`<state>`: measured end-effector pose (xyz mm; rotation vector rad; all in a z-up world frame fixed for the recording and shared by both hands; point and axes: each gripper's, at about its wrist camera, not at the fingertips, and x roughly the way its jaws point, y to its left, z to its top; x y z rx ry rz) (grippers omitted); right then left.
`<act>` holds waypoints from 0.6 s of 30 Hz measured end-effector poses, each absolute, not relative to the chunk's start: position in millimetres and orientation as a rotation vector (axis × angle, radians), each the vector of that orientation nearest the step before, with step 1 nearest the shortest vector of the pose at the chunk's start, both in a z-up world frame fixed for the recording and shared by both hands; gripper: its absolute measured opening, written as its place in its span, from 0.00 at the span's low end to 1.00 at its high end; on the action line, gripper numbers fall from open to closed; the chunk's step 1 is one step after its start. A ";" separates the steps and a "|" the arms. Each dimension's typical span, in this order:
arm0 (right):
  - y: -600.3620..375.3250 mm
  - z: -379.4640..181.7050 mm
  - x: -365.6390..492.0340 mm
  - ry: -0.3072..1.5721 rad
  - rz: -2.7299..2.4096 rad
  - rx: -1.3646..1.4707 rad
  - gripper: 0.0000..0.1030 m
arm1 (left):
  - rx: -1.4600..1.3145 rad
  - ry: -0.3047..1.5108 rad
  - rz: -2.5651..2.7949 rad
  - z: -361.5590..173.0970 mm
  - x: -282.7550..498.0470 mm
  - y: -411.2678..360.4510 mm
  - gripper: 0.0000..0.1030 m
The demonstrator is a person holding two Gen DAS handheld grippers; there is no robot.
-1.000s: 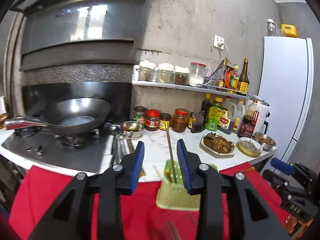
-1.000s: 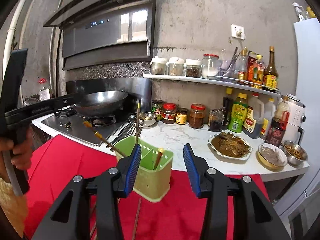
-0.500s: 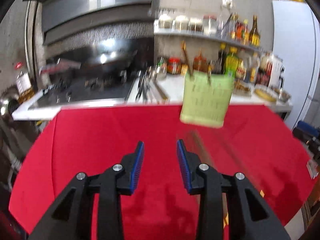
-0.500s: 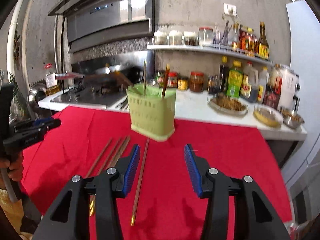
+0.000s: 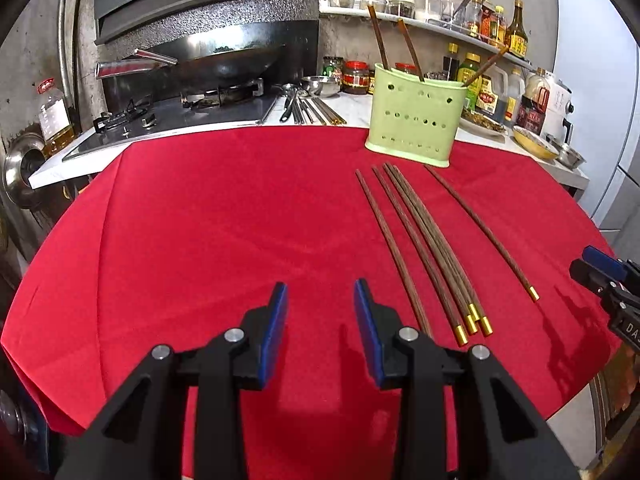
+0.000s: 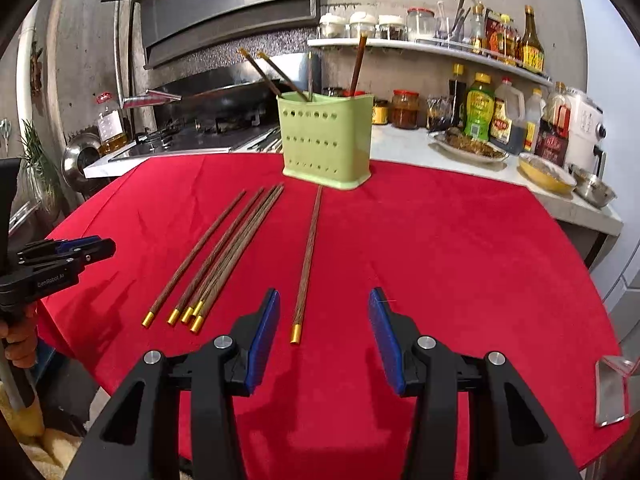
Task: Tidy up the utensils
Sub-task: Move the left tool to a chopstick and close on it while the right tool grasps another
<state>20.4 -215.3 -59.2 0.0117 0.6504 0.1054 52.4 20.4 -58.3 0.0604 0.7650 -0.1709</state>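
Right hand-held gripper (image 6: 322,336): released, empty.
Left hand-held gripper (image 5: 320,328): released, empty.
Risk: lone chopstick (image 6: 307,264) may roll away if nudged.

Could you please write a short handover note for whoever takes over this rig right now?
Left gripper: open, empty, over bare red cloth.
Right gripper: open, empty, just behind the gold tip of the single chopstick.
Holder: upright at the cloth's far edge, with a few chopsticks standing in it.
On the cloth: a bunch of five chopsticks left of the single one, gold tips towards you.
Left: put all six in the holder. The single one looks nearest the right gripper.
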 end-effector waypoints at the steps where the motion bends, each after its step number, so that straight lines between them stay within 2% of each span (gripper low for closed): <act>1: -215.0 -60.7 21.7 0.654 0.105 0.014 0.46 | 0.062 0.771 -0.172 -60.4 54.4 19.6 0.33; 9: -205.0 -76.0 38.6 0.706 0.133 0.005 0.44 | 0.069 0.795 -0.175 -69.4 60.9 17.1 0.33; 10: -202.0 -78.0 41.5 0.713 0.141 0.002 0.40 | 0.065 0.799 -0.174 -70.2 62.0 18.3 0.33; 12: -198.1 -82.0 47.3 0.728 0.156 0.000 0.24 | 0.059 0.803 -0.171 -71.0 62.8 19.6 0.33; 15: -192.9 -87.7 55.4 0.748 0.164 -0.011 0.18 | 0.055 0.810 -0.174 -72.6 64.0 19.1 0.33; 18: -189.0 -92.6 58.8 0.761 0.161 -0.031 0.16 | 0.055 0.821 -0.195 -74.9 62.8 14.1 0.33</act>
